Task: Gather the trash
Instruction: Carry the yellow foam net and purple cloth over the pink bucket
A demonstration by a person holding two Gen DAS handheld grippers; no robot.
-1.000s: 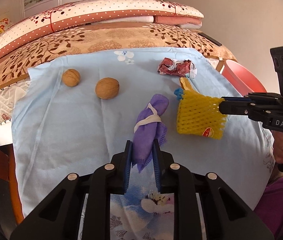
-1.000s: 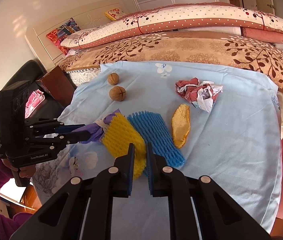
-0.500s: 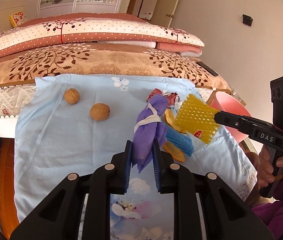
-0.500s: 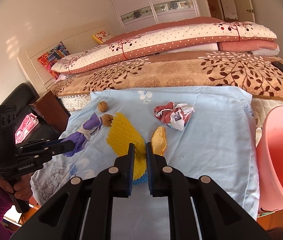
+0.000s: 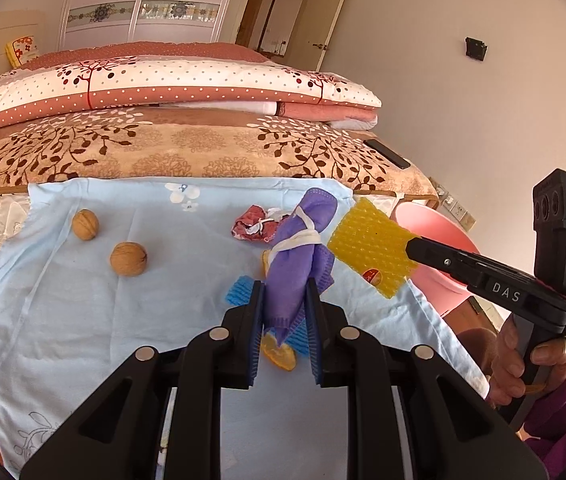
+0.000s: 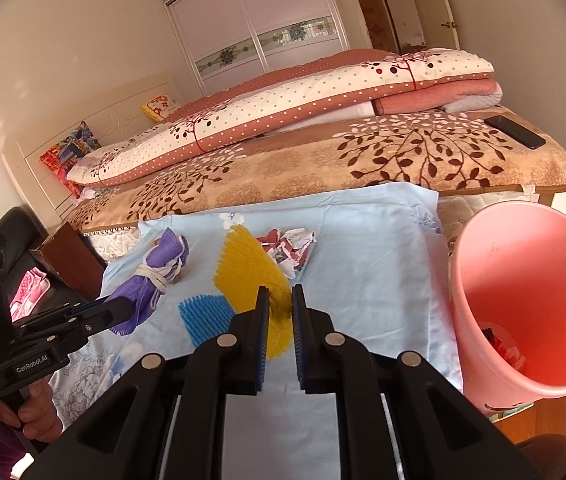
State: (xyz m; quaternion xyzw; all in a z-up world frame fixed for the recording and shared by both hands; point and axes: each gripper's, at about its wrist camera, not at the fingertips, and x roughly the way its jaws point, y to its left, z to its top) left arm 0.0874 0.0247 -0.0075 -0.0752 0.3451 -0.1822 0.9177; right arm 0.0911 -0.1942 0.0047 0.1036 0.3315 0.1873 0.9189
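My left gripper point(image 5: 283, 300) is shut on a purple cloth bundle point(image 5: 297, 256) tied with a white band, held above the blue sheet point(image 5: 83, 320). My right gripper point(image 6: 281, 308) is shut on a yellow foam fruit net point(image 6: 251, 276), also lifted; it shows in the left wrist view point(image 5: 371, 250) too. A pink bin point(image 6: 523, 292) stands at the right of the sheet, with some trash in its bottom. On the sheet lie a crumpled red-and-white wrapper point(image 6: 289, 248), a blue foam net point(image 6: 205, 314) and an orange peel point(image 5: 279, 354).
Two walnuts point(image 5: 128, 264) point(image 5: 85, 224) lie on the left of the sheet. Behind it is a bed with a brown leaf-pattern blanket point(image 6: 323, 168), folded quilts and a black phone point(image 6: 514, 132). A dark wooden cabinet point(image 6: 69, 256) stands at the left.
Both grippers have lifted their loads off the sheet and swung right, toward the pink bin. The bin now fills the right side of the right wrist view.
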